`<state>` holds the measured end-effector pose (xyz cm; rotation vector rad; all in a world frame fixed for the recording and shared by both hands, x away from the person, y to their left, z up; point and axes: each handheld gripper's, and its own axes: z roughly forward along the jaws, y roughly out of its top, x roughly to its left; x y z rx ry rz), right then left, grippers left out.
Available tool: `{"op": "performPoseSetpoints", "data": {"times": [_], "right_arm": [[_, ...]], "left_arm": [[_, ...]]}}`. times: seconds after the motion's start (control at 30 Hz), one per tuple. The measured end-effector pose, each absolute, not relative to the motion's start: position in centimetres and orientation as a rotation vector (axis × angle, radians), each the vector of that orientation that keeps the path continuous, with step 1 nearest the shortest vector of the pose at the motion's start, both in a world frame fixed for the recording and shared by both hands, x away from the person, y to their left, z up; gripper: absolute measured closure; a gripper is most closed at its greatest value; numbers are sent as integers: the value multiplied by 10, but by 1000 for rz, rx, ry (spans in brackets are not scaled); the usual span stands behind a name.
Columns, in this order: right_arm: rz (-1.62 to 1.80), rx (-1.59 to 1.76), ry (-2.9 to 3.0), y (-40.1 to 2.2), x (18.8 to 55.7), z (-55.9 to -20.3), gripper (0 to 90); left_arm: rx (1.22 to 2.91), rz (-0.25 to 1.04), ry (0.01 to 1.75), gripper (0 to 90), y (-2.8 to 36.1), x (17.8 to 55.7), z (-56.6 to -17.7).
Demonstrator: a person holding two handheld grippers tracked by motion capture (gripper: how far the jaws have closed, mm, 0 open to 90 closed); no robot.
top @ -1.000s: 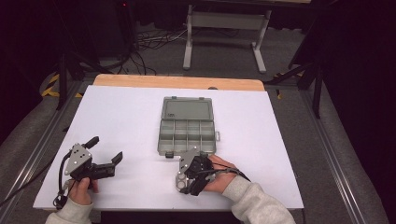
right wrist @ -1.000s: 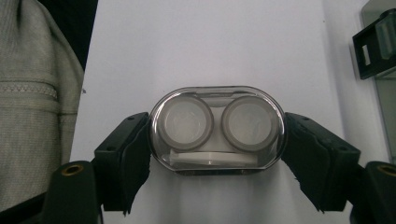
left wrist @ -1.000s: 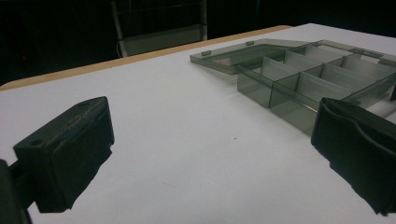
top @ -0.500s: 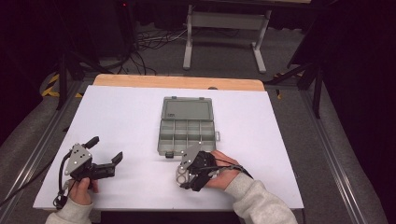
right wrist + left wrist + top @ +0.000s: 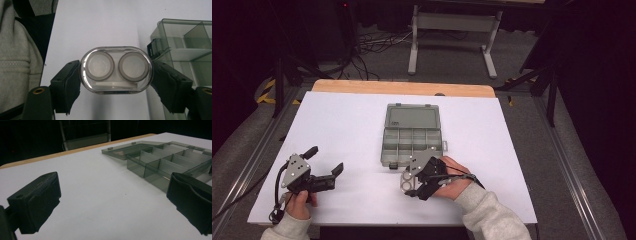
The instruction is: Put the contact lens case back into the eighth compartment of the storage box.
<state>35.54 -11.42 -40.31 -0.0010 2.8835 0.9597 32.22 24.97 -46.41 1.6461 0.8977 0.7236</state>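
**Lens case clamped in my right tool beside the open organizer box**

Lens case (image 5: 116, 71), clear and oval with two round wells, sits squeezed end to end between the two black jaws of my right tool (image 5: 116, 75). In the high view that tool (image 5: 412, 181) is low over the white counter (image 5: 337, 125), just in front of the near edge of the organizer box (image 5: 413, 135), with my right hand (image 5: 449, 177) wrapped around its body. The box is smoky translucent plastic, its lid laid open flat toward the far side, its compartments divided by thin walls. In the right gripper view a corner of the box and its latch (image 5: 156, 47) stand just beside the case; I cannot tell whether they touch.

My left tool (image 5: 324, 162) rests near the front left of the counter, well apart from the box, jaws spread wide with nothing between them. My left hand (image 5: 301, 202) holds it from behind.
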Motion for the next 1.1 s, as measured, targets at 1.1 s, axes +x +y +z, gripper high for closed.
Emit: {"op": "performPoseSetpoints", "data": {"times": [1.1], "right_arm": [[981, 61, 2800, -140, 368, -377, 263]], "left_arm": [[1644, 724, 902, 2, 250, 322, -464]]}}
